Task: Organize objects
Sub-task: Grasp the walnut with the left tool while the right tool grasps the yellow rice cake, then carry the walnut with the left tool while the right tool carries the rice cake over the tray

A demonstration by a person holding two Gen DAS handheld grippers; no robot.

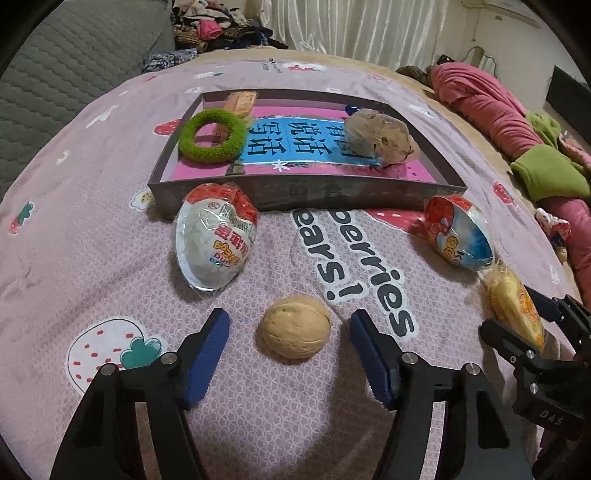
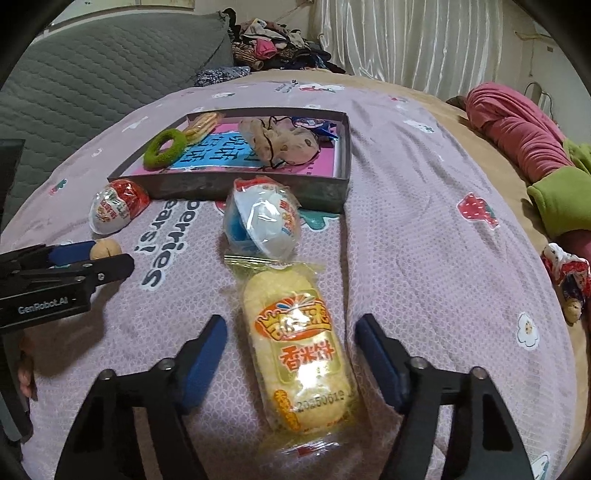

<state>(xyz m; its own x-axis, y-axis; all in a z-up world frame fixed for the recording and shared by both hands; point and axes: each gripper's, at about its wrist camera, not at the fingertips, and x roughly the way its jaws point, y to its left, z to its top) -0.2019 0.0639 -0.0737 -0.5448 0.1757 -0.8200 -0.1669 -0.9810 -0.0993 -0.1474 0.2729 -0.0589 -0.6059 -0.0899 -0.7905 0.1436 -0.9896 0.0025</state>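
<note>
My left gripper (image 1: 290, 325) is open, its blue pads either side of a tan walnut (image 1: 294, 326) lying on the pink bedspread. My right gripper (image 2: 291, 332) is open around a yellow rice cracker packet (image 2: 299, 350), which also shows in the left wrist view (image 1: 515, 306). A grey shallow box (image 1: 332, 192) holds a green ring (image 1: 211, 134), a brown pouch (image 1: 380, 136) and another cracker packet (image 1: 242, 103). A red-white wrapped egg (image 1: 214, 240) and a blue-white wrapped egg (image 1: 460, 232) lie in front of the box.
Pink and green bedding (image 1: 517, 122) lies bunched at the right. A grey quilted cushion (image 1: 55, 74) and a clothes pile (image 1: 218, 26) sit at the back left. A small doll (image 2: 569, 280) lies near the right edge.
</note>
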